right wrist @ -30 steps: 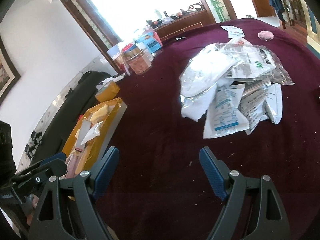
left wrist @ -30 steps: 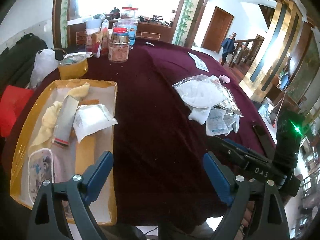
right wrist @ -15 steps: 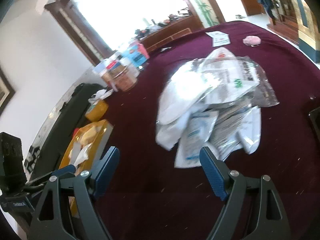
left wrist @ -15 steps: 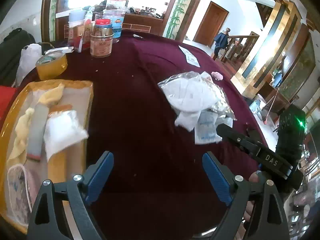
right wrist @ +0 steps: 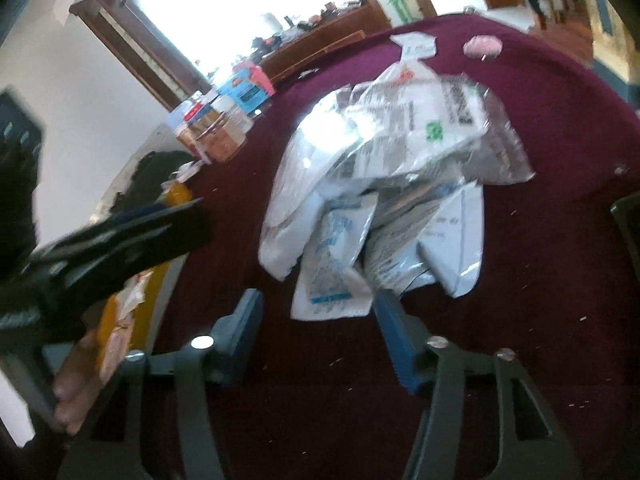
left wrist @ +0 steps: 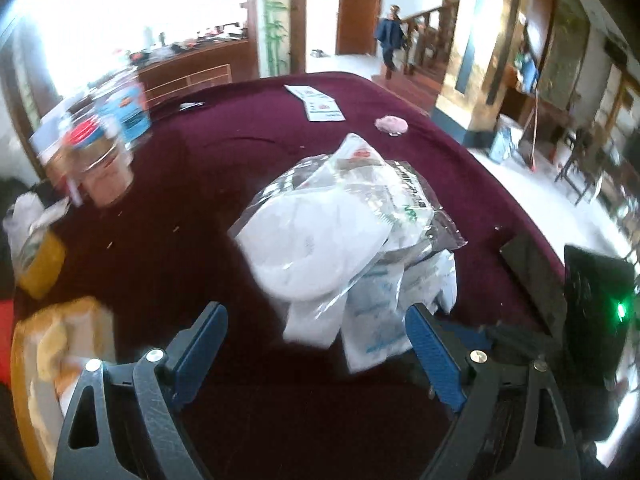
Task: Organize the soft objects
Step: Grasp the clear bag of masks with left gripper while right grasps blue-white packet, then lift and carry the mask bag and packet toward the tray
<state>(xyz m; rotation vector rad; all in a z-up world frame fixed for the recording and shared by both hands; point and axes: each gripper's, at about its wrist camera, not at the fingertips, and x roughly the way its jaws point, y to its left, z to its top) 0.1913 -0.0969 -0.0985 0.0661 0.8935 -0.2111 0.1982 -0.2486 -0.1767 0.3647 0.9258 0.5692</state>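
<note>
Meanwhile, both hand-held grippers, left (left wrist: 316, 344) and right (right wrist: 318, 328), gape empty before the unsorted packet pile (left wrist: 348, 236); the yellow tray (left wrist: 24, 344) holds few.

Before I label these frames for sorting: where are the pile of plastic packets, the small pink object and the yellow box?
pile of plastic packets (left wrist: 320, 240), left wrist view, big white packet on top.
small pink object (right wrist: 482, 46), right wrist view, its middle.
yellow box (left wrist: 24, 344), left wrist view, near rim.
</note>
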